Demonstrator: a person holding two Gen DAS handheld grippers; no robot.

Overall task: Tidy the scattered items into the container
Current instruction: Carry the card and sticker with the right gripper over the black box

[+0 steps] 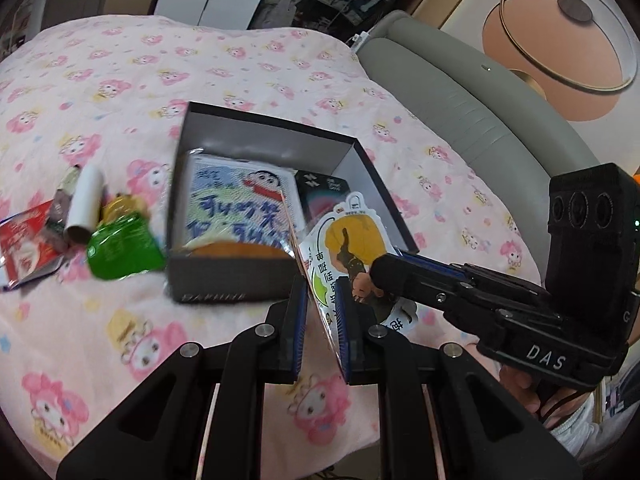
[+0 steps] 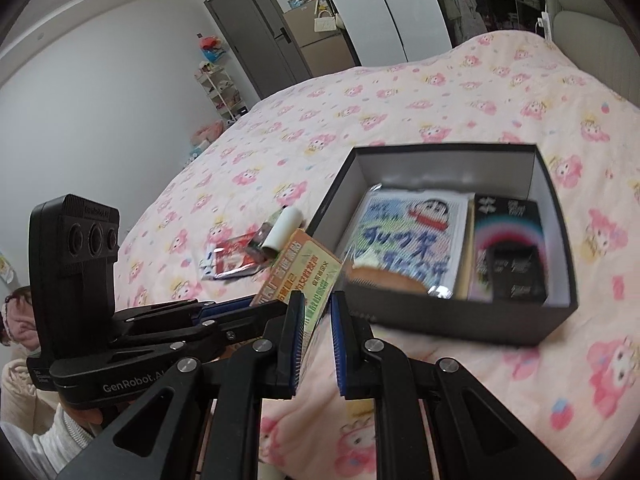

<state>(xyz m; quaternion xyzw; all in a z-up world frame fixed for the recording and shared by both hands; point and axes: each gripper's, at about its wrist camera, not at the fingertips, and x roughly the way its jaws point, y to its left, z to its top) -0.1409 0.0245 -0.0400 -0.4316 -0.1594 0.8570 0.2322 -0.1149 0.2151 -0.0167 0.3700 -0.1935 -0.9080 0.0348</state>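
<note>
A flat snack packet (image 1: 352, 240) printed with a yellow cartoon figure hangs above the bed by the box's near right corner. My left gripper (image 1: 320, 292) is shut on its lower edge. My right gripper (image 1: 378, 276) comes in from the right and pinches the same packet. In the right wrist view the packet (image 2: 304, 272) shows its green and orange back between my right gripper (image 2: 316, 304), with the left gripper (image 2: 260, 306) beside it. The dark open box (image 1: 224, 276) (image 2: 460, 320) holds a cartoon-printed bag (image 1: 240, 208), a black carton (image 2: 508, 248) and an orange item.
Left of the box lie a green packet (image 1: 124, 248), a white tube (image 1: 86, 204), a gold item (image 1: 120, 206) and a red sachet (image 1: 24, 248) on the pink patterned quilt (image 1: 120, 80). A grey padded headboard (image 1: 460, 92) borders the bed on the right.
</note>
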